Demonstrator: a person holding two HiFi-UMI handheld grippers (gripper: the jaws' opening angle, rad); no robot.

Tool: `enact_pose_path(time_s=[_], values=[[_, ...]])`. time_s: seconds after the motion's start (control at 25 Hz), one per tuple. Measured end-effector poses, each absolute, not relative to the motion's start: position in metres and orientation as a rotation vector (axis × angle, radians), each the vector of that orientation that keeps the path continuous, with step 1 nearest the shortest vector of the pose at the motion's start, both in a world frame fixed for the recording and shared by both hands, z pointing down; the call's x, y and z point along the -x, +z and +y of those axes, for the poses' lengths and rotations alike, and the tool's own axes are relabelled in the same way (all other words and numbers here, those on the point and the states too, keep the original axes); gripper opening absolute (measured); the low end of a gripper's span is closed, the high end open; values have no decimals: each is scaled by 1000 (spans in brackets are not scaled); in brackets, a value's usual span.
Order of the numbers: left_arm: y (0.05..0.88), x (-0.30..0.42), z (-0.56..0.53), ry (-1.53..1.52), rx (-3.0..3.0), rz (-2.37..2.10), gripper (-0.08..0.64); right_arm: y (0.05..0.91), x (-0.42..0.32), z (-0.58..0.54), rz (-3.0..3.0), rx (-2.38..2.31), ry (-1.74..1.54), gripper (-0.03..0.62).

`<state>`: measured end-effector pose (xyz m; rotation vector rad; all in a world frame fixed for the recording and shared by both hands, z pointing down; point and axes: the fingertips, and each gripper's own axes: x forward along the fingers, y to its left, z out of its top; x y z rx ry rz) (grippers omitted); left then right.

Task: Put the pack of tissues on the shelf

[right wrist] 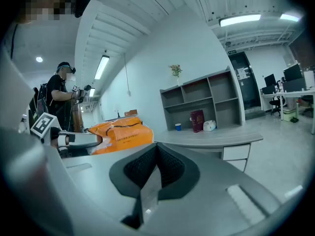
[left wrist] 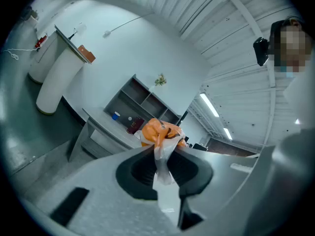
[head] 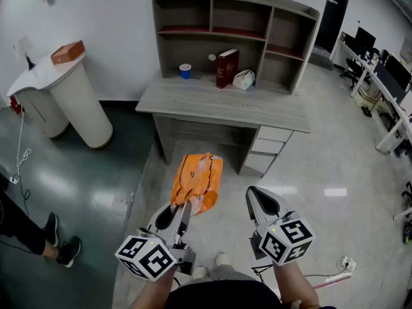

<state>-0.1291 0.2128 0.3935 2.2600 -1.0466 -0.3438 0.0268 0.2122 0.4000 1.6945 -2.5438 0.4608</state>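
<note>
An orange pack of tissues (head: 198, 180) hangs in front of the grey desk, and my left gripper (head: 185, 209) is shut on the clear end of its wrapper. In the left gripper view the pack (left wrist: 160, 132) bulges just beyond the closed tips (left wrist: 158, 149). The right gripper (head: 255, 197) is held beside it to the right, shut with nothing between its jaws. From the right gripper view the pack (right wrist: 120, 134) shows at the left. The grey shelf unit (head: 270, 13) stands on the desk (head: 193, 105) ahead.
On the desk under the shelves are a blue cup (head: 185, 71), a dark red book (head: 226, 67) and a white bag (head: 244, 79). A white rounded counter (head: 74, 98) with a brown box (head: 67, 52) stands left. A person's feet (head: 63, 243) are at the lower left. Office desks (head: 393, 102) line the right.
</note>
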Motion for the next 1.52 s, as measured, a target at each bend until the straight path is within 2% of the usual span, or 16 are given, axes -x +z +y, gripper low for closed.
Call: enact_pose_path(time_s=[1.52], values=[[402,53,132,-290,-2243,-1176,41,415,-94,123,-2633,-1568,480,-6]])
